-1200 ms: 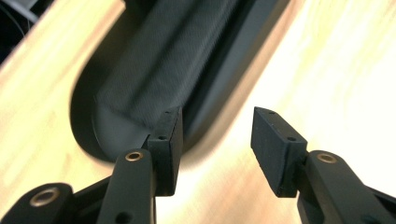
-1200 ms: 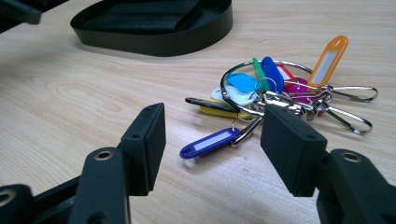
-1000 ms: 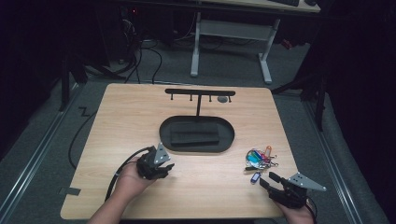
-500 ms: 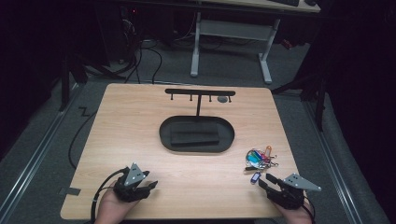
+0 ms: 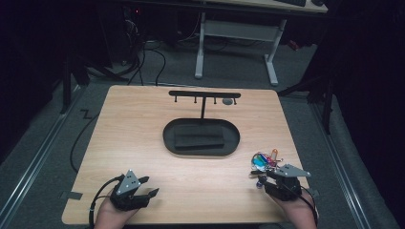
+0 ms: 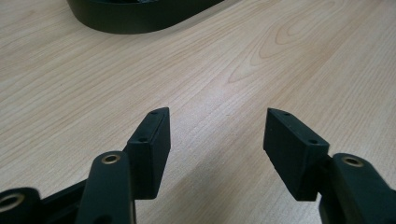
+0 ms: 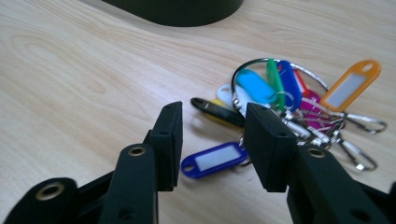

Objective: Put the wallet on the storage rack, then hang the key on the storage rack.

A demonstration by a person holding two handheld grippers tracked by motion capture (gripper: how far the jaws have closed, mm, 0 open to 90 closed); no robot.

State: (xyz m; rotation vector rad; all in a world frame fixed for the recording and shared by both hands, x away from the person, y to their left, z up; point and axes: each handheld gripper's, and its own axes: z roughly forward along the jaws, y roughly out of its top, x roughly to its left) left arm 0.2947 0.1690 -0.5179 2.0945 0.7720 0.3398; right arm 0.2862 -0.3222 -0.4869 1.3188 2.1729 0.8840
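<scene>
Your right gripper (image 7: pixel 212 140) has its jaws partly apart, and they were closing a moment ago before settling. Between the pads (image 7: pixel 170 135) lies the blue key tag (image 7: pixel 212 160), flat on the wood; the pads do not press on it, so nothing is held. From that tag, the rest of the key-tag bunch (image 7: pixel 289 100) fans out toward 1 o'clock in the right gripper view: a black tag (image 7: pixel 215 112), a light-blue one (image 7: pixel 254 86), a green one, a darker blue one and a pink one, all on a wire ring, with an orange tag (image 7: pixel 350 84) farthest out and metal clips trailing at 3 o'clock. In the high view the bunch (image 5: pixel 265 162) lies just ahead of your right gripper (image 5: pixel 267 177), near the table's right edge, well apart from the black oval tray (image 5: pixel 229 143).

Your left gripper (image 6: pixel 217 135) stands wide open, its jaws having just been opening, with only bare wood between the pads (image 6: pixel 156 140). The tray's rim (image 6: pixel 135 21) lies at 11 o'clock in that view. From above, your left gripper (image 5: pixel 143 194) sits near the table's (image 5: pixel 133 124) near-left corner, pointing toward 3 o'clock.

Beyond the tray, at 12 o'clock, stands a black hook rack (image 5: pixel 204 94).
</scene>
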